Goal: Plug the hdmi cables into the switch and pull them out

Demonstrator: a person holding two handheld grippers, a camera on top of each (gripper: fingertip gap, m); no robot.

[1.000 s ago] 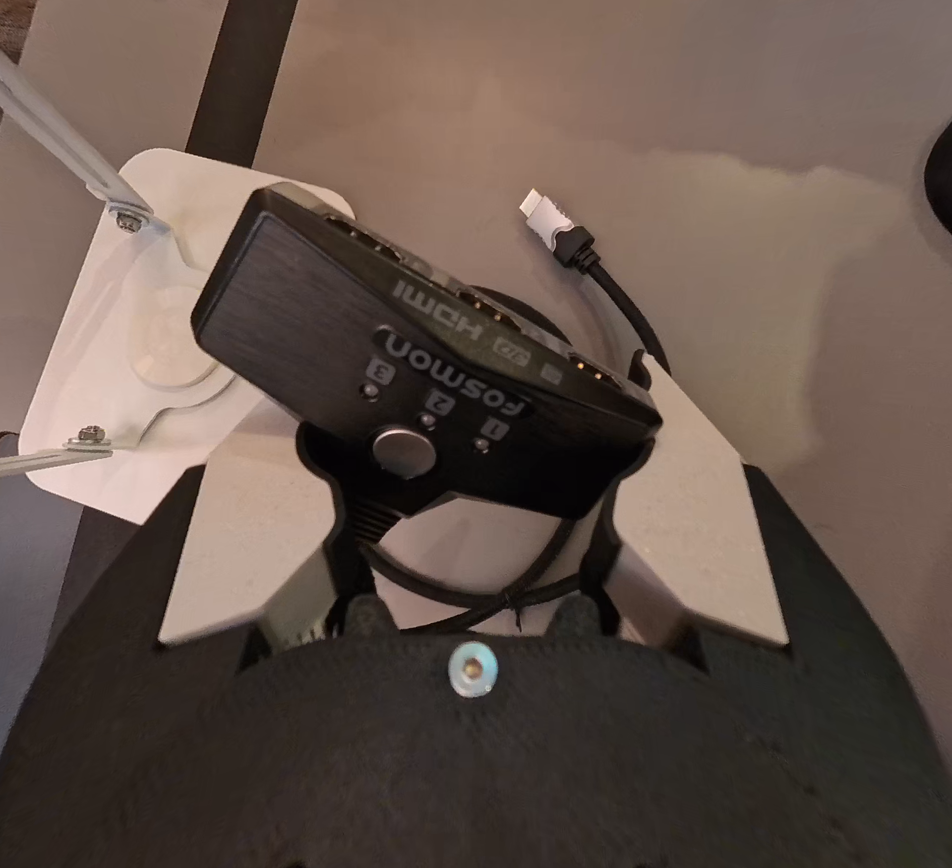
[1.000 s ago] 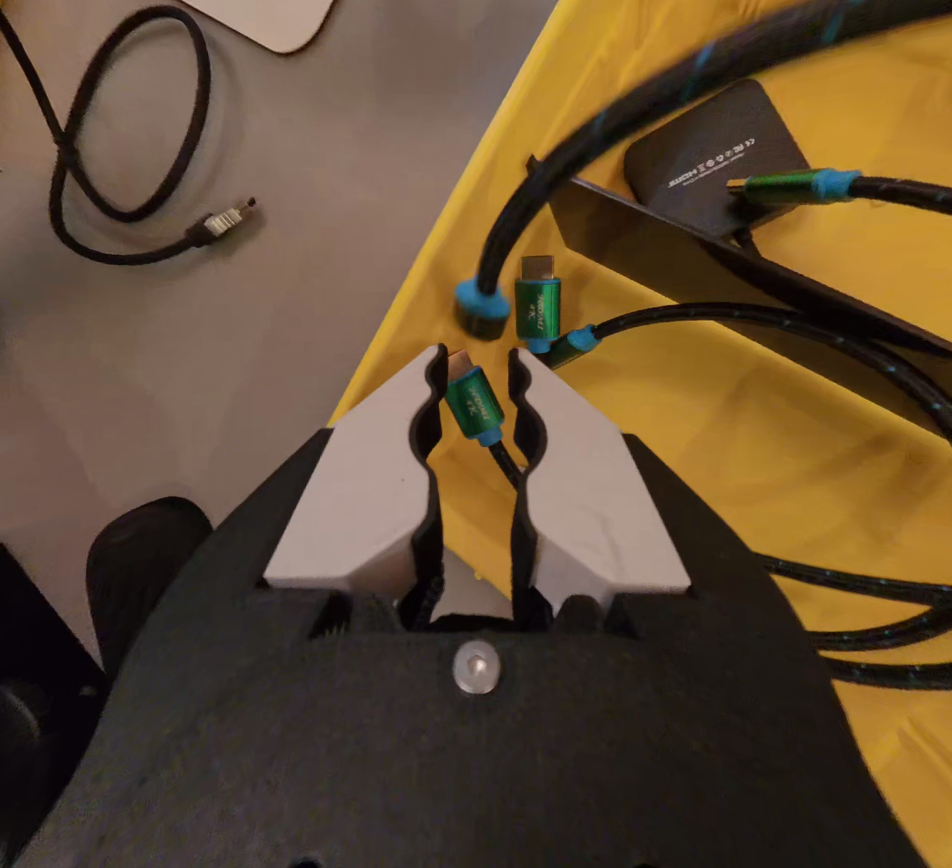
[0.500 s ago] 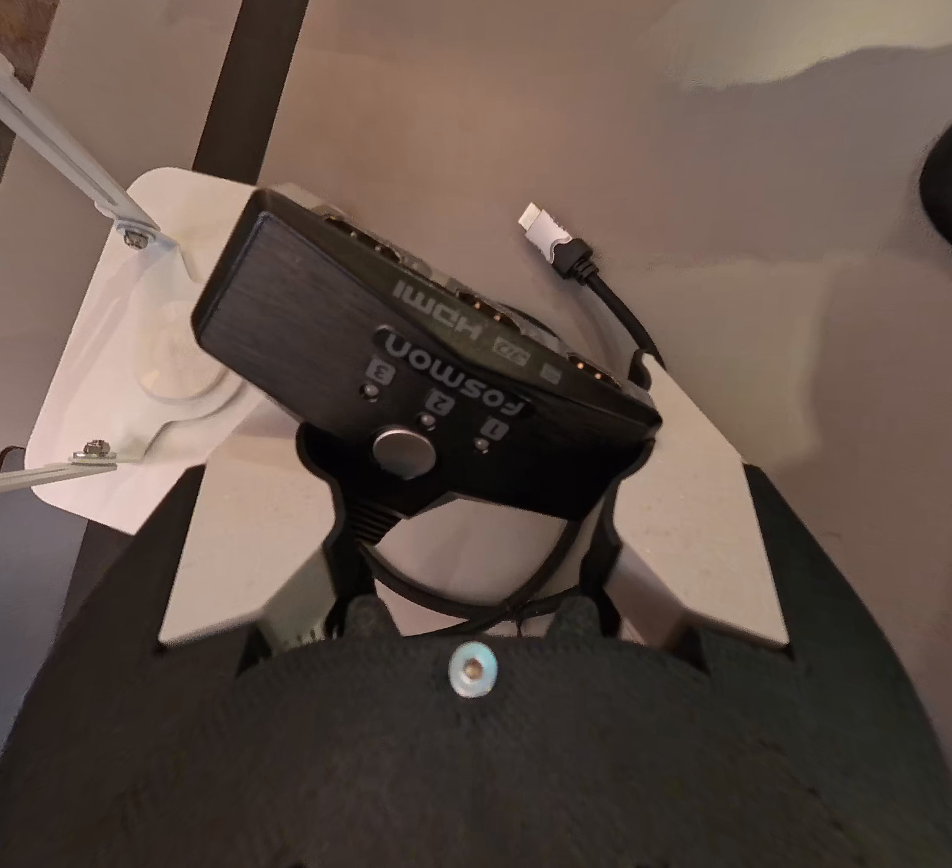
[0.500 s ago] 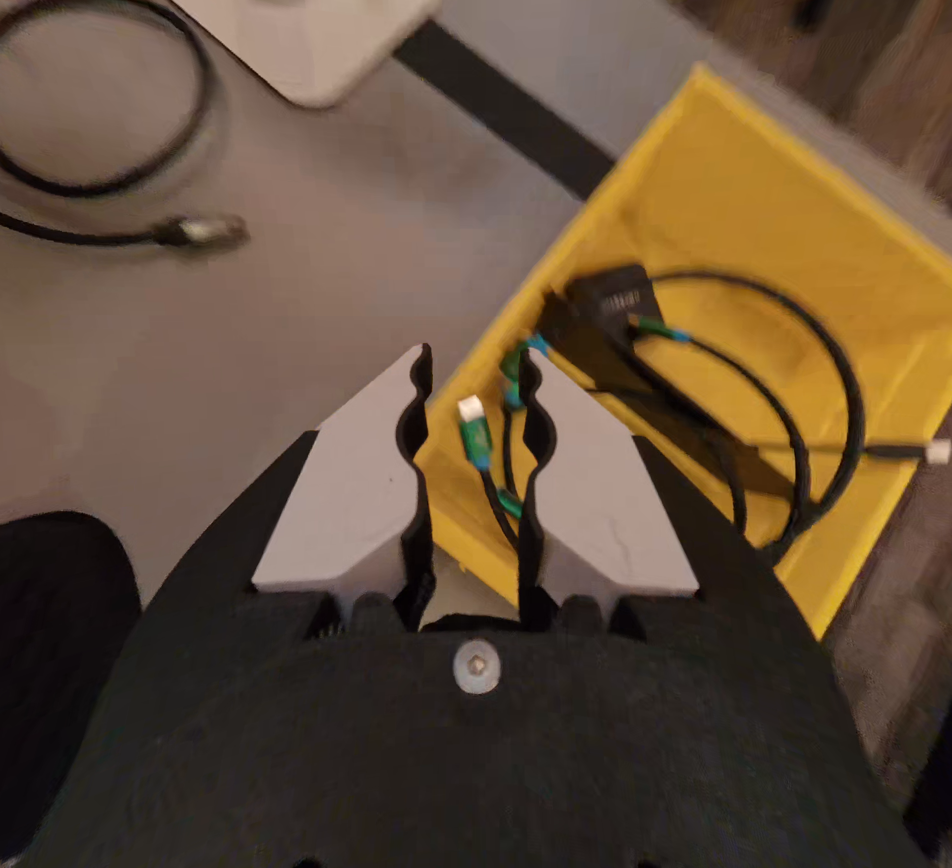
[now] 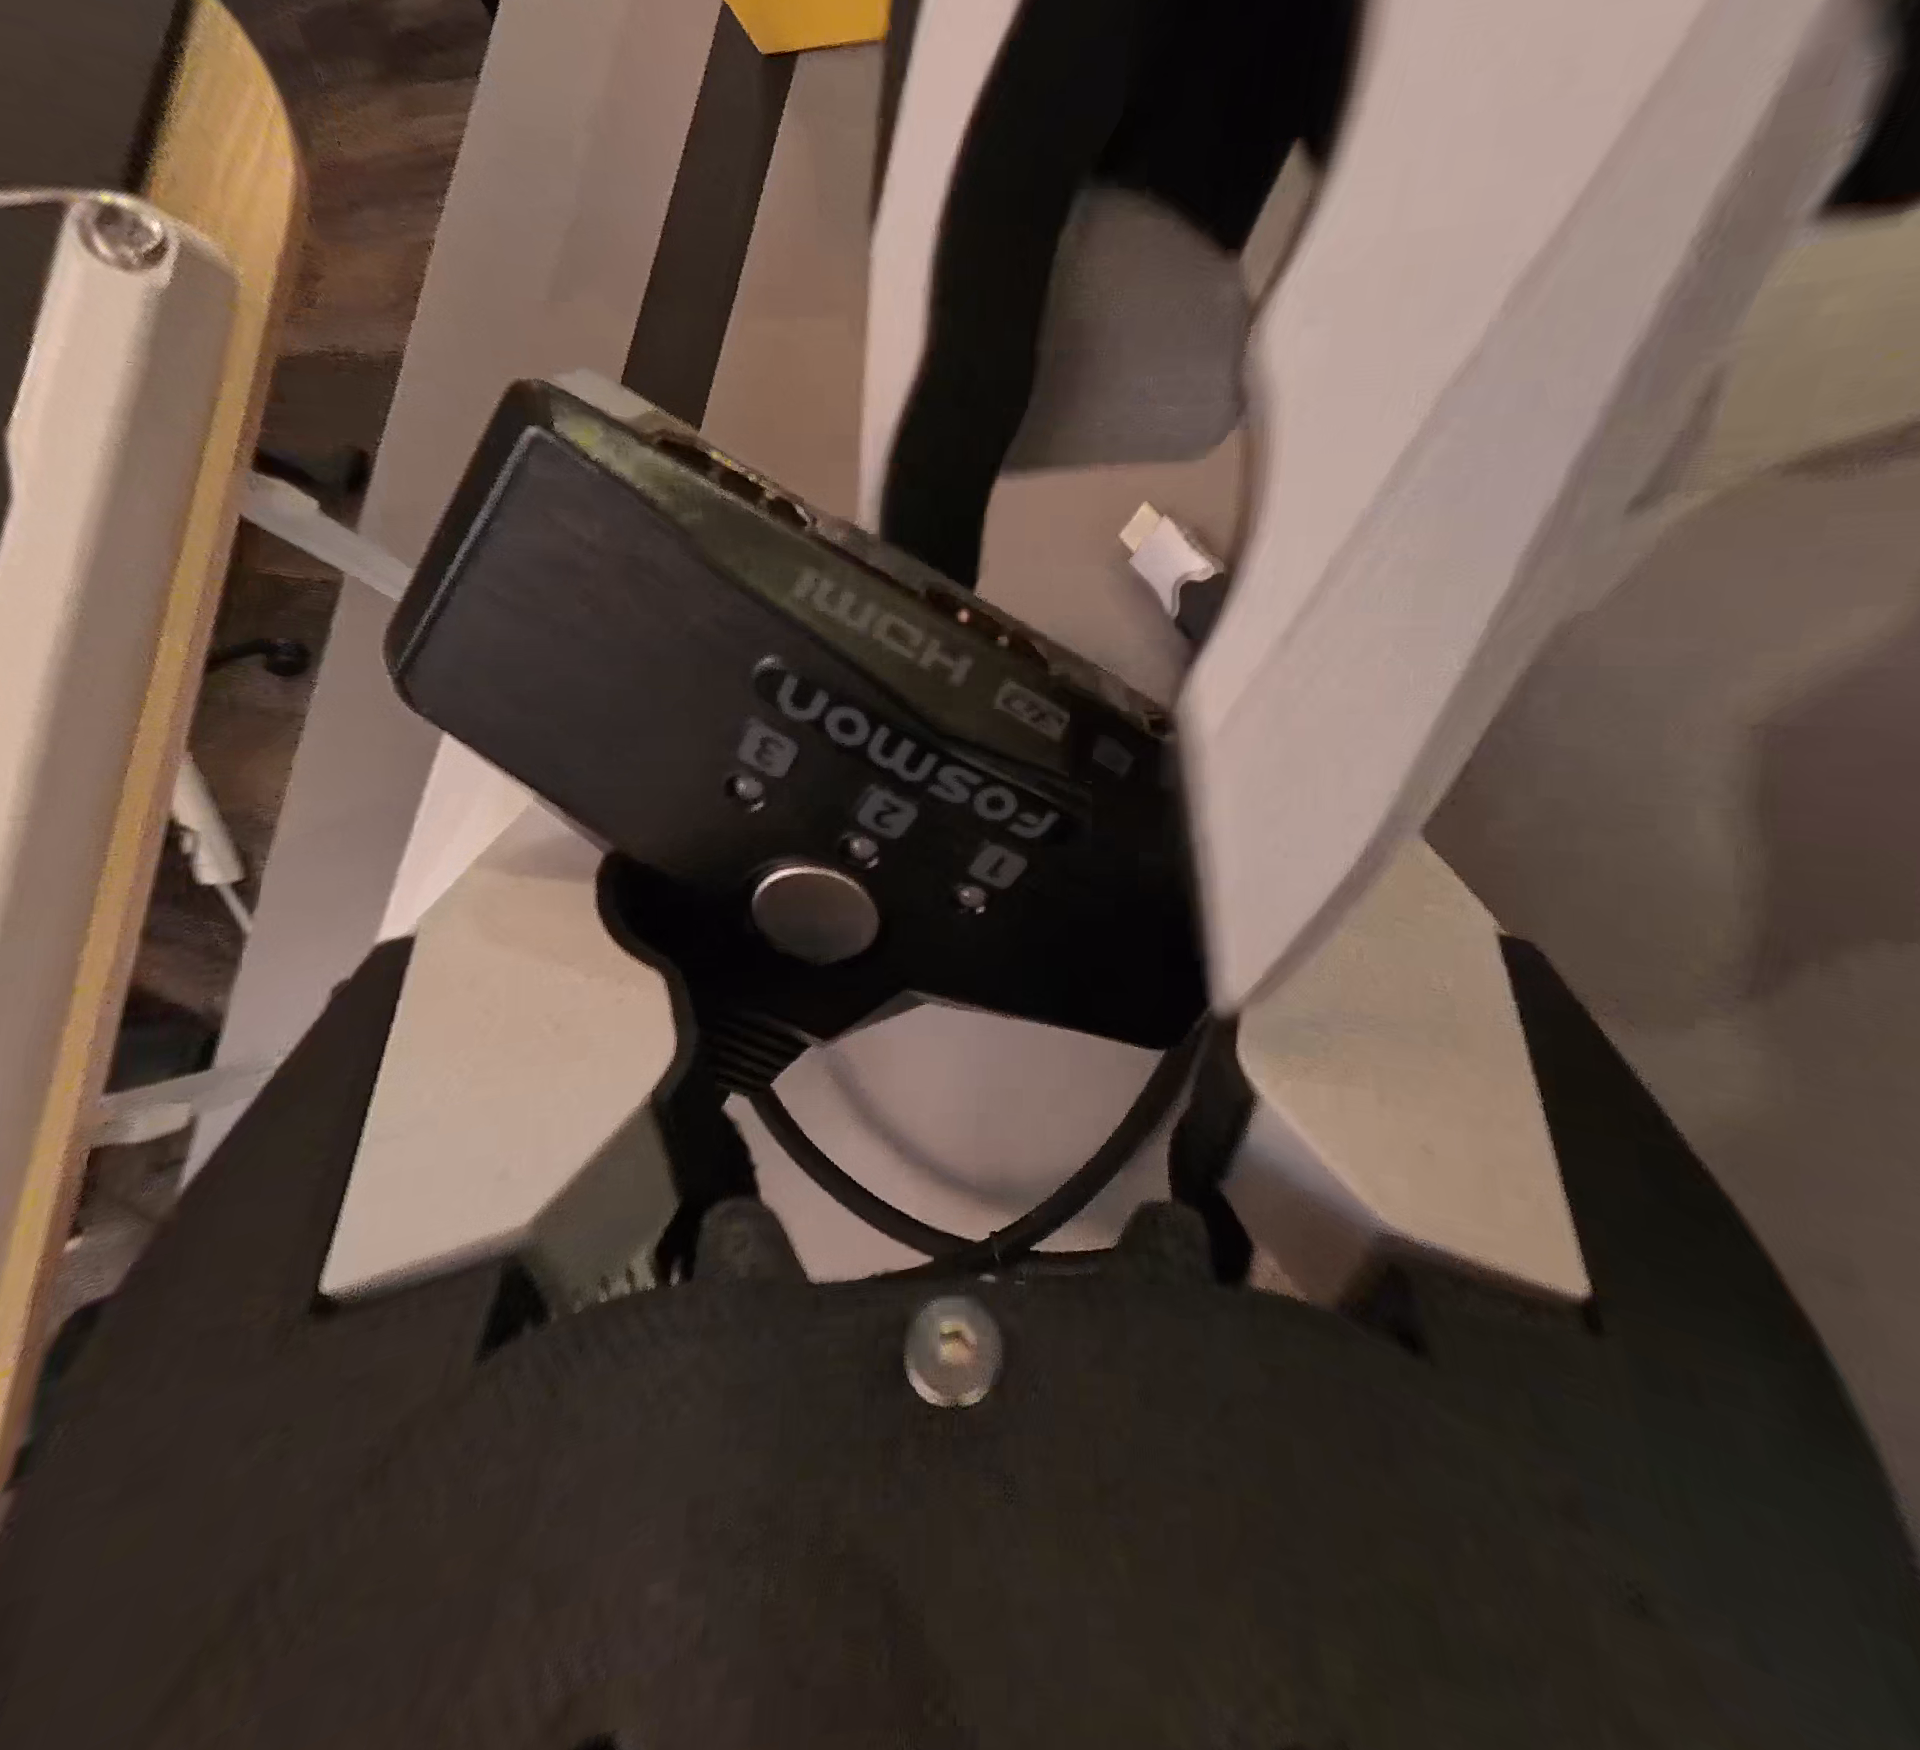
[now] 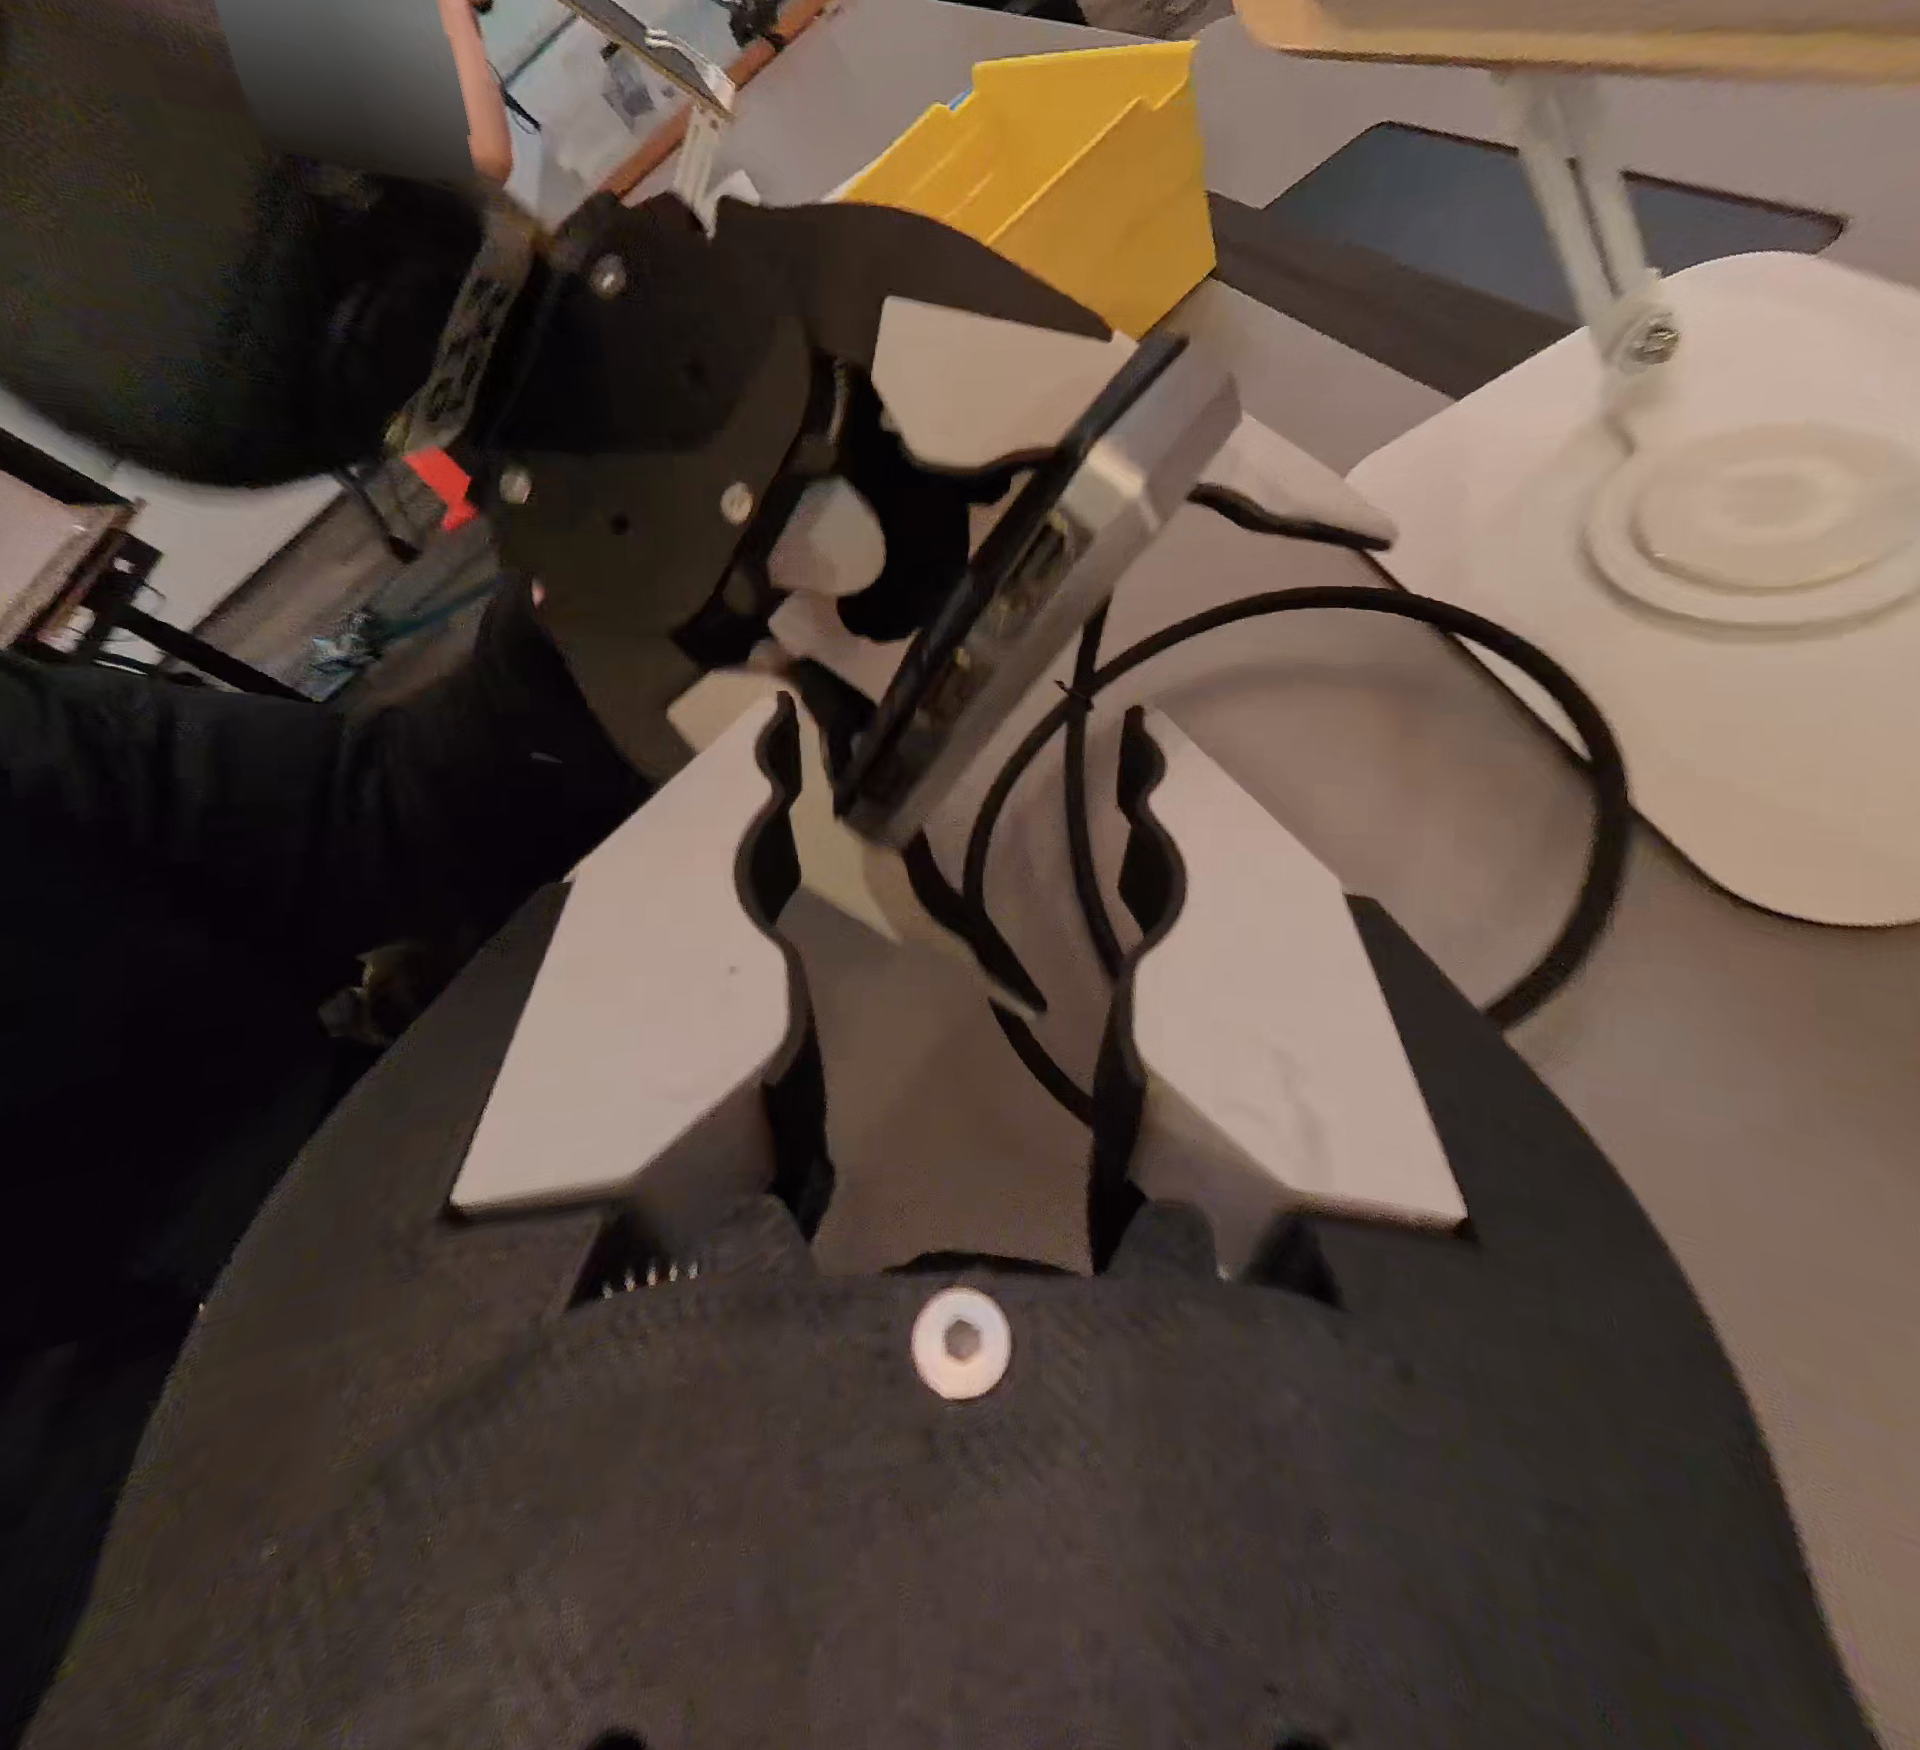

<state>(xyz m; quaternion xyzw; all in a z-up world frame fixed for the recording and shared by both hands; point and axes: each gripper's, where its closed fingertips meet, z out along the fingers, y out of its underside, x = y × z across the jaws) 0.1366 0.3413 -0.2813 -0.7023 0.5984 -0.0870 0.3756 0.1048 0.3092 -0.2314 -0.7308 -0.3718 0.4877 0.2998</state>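
My right gripper [image 6: 956, 827] no longer has the green plug it carried half a second ago; its jaws are spread, nothing between them, and it has swung from the yellow bin [image 6: 1081, 173] to face the switch [image 5: 790, 744]. My left gripper [image 5: 935, 962] still pinches the switch at frame centre: black, brushed top, tilted, ports empty. A silver plug [image 5: 1164, 552] lies on the table [image 5: 1714, 713] behind.
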